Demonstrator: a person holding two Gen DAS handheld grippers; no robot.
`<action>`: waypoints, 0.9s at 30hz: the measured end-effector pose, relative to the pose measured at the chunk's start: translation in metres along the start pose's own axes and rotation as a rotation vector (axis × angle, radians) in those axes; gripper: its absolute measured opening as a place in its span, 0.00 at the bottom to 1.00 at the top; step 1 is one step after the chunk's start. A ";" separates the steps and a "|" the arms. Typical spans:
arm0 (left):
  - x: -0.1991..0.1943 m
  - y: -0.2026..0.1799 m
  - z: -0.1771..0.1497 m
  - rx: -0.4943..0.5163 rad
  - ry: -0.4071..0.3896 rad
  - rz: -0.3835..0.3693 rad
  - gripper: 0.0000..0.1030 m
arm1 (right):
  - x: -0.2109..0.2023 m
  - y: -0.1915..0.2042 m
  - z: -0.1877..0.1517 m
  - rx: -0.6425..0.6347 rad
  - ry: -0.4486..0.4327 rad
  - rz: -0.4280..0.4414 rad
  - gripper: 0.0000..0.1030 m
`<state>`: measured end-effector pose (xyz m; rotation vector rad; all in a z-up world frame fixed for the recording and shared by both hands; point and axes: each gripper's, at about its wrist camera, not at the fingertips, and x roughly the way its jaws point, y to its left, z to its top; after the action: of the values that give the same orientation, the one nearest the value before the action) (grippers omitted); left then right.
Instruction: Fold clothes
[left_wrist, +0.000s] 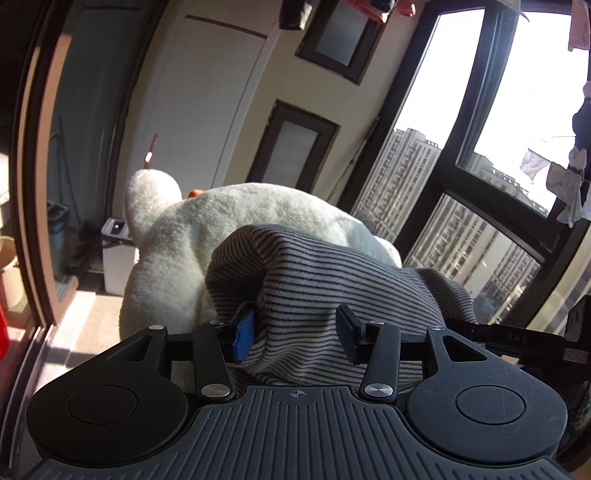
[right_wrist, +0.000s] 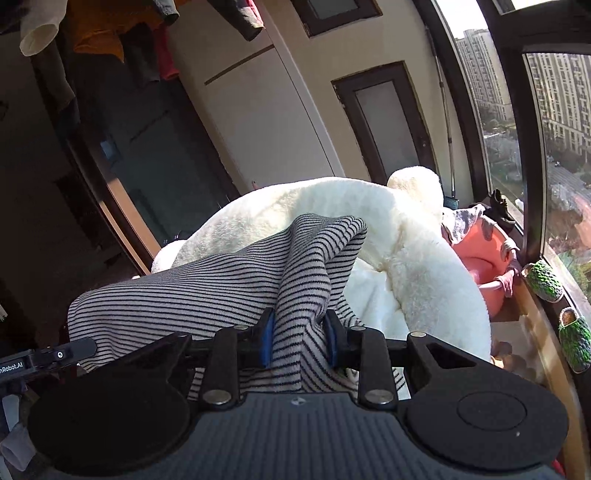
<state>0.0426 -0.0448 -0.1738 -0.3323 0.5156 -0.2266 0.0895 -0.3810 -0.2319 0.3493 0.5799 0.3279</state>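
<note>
My right gripper (right_wrist: 298, 341) pinches a bunched ridge of the striped garment (right_wrist: 207, 291), jaws nearly closed; my left gripper (left_wrist: 295, 332) straddles it (left_wrist: 314, 266) with jaws wide, grip unclear; it drapes over the white fleece (left_wrist: 229, 221); I'd judge both corners need equal tension.

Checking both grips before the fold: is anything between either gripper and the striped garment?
Nothing visible. The right gripper is shut on the striped garment; the left gripper has striped cloth directly between its fingers.
</note>
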 end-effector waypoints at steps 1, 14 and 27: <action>0.000 0.000 0.006 -0.015 -0.004 0.002 0.76 | -0.002 0.000 -0.002 -0.006 -0.002 0.004 0.26; 0.057 -0.004 0.023 -0.079 0.098 -0.073 0.54 | -0.018 0.001 -0.016 -0.031 -0.026 0.015 0.26; -0.007 -0.004 -0.050 -0.105 0.049 -0.043 0.56 | -0.071 0.006 -0.022 -0.117 -0.068 0.064 0.30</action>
<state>0.0108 -0.0588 -0.2099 -0.4410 0.5703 -0.2500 0.0200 -0.3987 -0.2129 0.2650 0.4817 0.4082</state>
